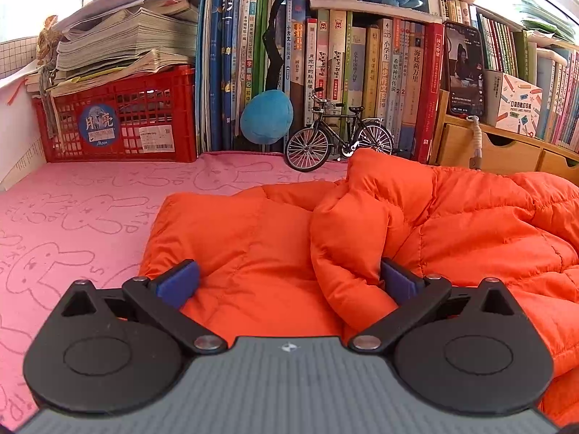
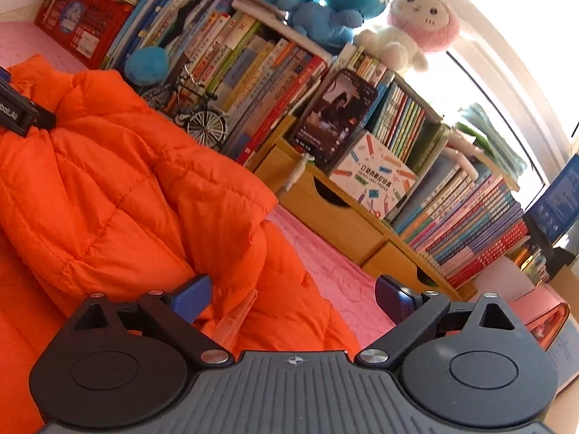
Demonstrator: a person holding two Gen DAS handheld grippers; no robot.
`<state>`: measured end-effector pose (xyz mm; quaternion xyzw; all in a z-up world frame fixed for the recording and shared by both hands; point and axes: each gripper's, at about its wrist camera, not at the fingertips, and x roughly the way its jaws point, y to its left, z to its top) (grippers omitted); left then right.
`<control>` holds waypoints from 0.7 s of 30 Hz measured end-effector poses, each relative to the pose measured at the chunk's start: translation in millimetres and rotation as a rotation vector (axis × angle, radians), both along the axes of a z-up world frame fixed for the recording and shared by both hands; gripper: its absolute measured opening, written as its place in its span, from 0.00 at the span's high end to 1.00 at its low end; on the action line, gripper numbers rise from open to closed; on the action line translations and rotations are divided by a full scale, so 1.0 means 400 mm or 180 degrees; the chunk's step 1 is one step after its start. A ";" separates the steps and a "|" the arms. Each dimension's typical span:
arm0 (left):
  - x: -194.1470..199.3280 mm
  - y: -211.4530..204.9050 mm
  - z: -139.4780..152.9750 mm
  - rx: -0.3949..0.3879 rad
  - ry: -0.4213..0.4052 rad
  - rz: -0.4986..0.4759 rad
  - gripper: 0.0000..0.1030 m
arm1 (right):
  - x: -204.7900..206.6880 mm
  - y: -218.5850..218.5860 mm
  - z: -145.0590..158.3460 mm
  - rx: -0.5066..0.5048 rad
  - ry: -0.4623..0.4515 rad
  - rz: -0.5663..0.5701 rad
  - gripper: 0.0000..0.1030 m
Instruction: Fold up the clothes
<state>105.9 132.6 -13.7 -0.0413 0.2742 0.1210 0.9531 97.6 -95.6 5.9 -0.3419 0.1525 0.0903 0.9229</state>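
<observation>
An orange quilted puffer jacket point(image 1: 398, 224) lies crumpled on a pink rabbit-print cloth point(image 1: 79, 209). My left gripper point(image 1: 289, 282) is open, its blue pads either side of the jacket's near-left part and a bunched fold. In the right wrist view the jacket point(image 2: 119, 188) fills the left half. My right gripper point(image 2: 293, 300) is open over the jacket's right edge, with the left pad point(image 2: 191, 296) on the fabric and the right pad above the pink cloth point(image 2: 336, 275). The left gripper's body point(image 2: 18, 112) shows at the far left.
A red crate point(image 1: 119, 123) under stacked papers, rows of books point(image 1: 362, 72), a model bicycle point(image 1: 336, 137), a blue plush ball point(image 1: 266, 117), a phone point(image 1: 465, 68) and wooden drawers point(image 1: 499, 148) line the back edge. Plush toys point(image 2: 416, 21) sit on top.
</observation>
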 end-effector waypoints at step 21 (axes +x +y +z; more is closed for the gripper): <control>-0.003 0.014 0.005 -0.0149 -0.0006 -0.0051 0.00 | 0.239 0.025 -0.023 0.0821 0.0009 -0.0661 0.00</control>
